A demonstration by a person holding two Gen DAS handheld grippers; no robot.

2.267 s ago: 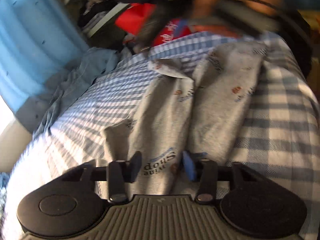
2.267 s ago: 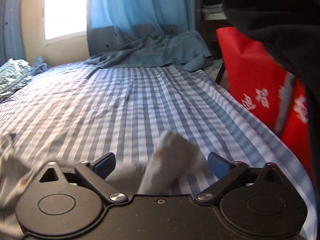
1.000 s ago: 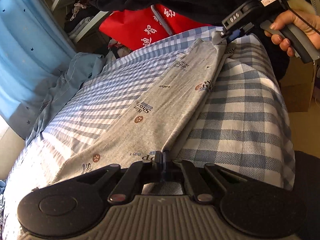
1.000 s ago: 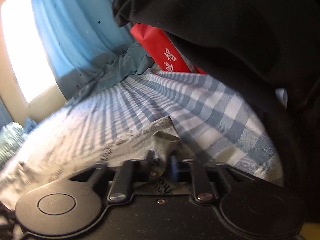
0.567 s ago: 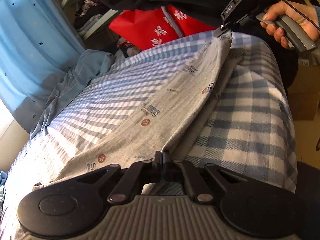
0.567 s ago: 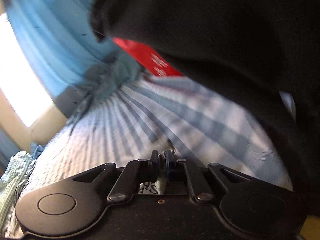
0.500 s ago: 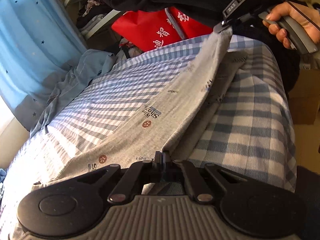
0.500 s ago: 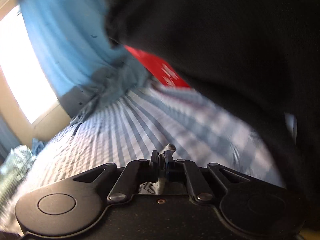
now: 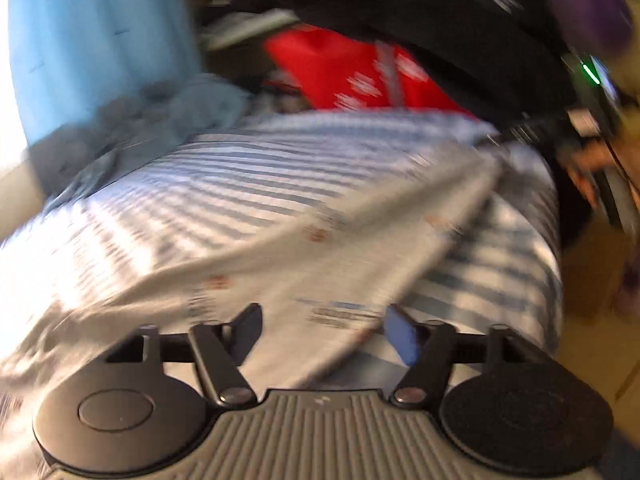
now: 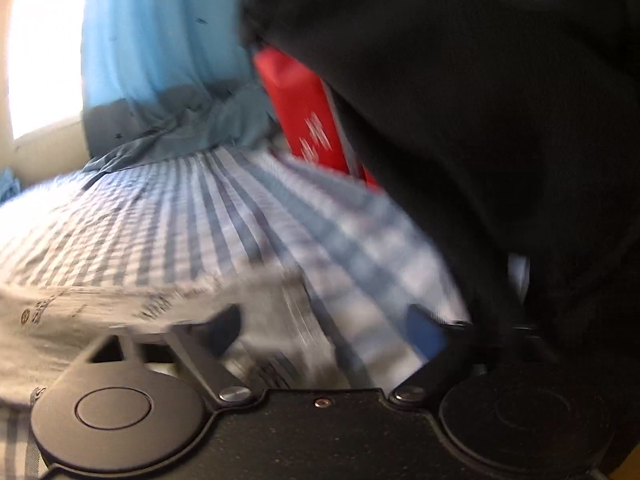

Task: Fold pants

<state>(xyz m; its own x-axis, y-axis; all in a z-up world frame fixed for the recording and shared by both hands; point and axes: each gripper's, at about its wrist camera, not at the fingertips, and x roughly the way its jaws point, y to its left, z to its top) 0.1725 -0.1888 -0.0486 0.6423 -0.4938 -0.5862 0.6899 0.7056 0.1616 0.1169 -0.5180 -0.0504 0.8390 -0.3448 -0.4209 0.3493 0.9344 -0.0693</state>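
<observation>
The grey printed pants lie in a long strip on the blue checked bed sheet, one end near my left gripper, the other toward the far right. My left gripper is open, its fingers apart over the near end of the pants. In the right wrist view the pants lie flat at the lower left. My right gripper is open above their end, holding nothing. Both views are blurred by motion.
A red bag stands beyond the bed, also in the right wrist view. A blue curtain and crumpled blue cloth lie at the far side. The person's black clothing fills the right. The bed edge drops off at right.
Both grippers were shut on the pants and holding them stretched and lifted. Now both have opened and let go, and the pants lie on the sheet.
</observation>
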